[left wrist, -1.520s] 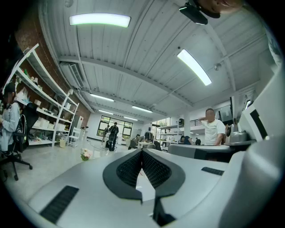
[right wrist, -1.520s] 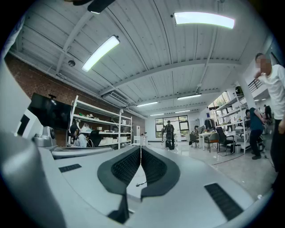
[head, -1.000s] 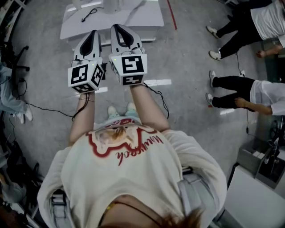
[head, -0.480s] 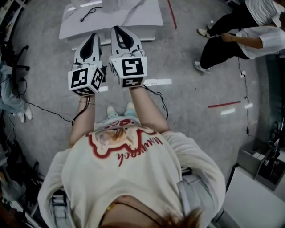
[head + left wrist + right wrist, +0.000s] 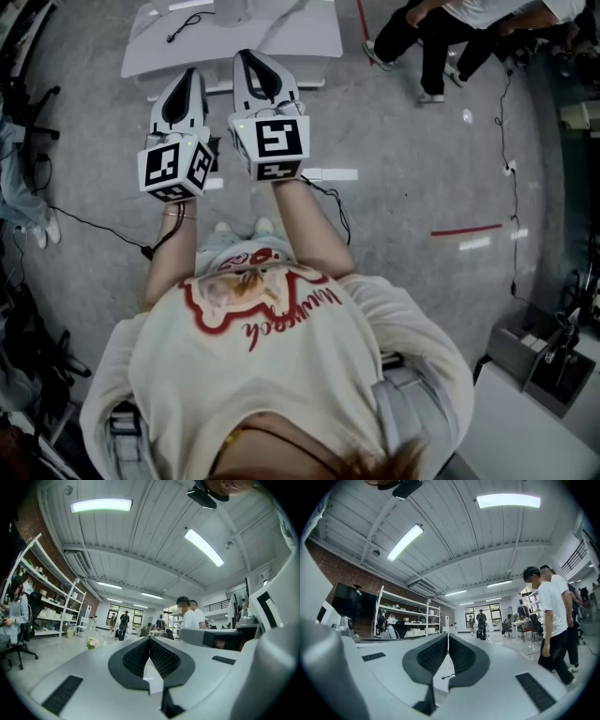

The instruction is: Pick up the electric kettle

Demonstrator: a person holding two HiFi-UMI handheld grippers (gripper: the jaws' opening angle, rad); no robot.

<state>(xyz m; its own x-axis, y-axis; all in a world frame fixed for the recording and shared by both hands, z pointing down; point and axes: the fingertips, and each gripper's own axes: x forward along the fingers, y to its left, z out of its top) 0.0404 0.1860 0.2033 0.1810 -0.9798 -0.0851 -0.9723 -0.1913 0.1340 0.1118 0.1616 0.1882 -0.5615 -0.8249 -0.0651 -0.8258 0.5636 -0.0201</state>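
Note:
No electric kettle shows plainly in any view. A low white table [image 5: 300, 37] stands ahead of me, and a pale rounded object [image 5: 232, 9] at its far edge is cut off by the top of the picture. A black cable [image 5: 187, 26] lies on the table. My left gripper [image 5: 193, 75] and right gripper [image 5: 246, 58] are held side by side and level, their tips over the table's near edge. Both are shut with nothing between the pads, as the left gripper view [image 5: 149, 640] and the right gripper view [image 5: 448, 636] show.
Two people [image 5: 441, 28] walk past on the right, also seen as people [image 5: 551, 620] in the right gripper view. A seated person [image 5: 14, 178] is at the left by shelving [image 5: 408, 618]. Cables [image 5: 94, 230] and red tape [image 5: 466, 229] cross the floor. Grey cabinets [image 5: 534, 347] stand at lower right.
Both grippers have drifted a little forward toward the white table, still shut. The people on the right have walked toward the top of the head view.

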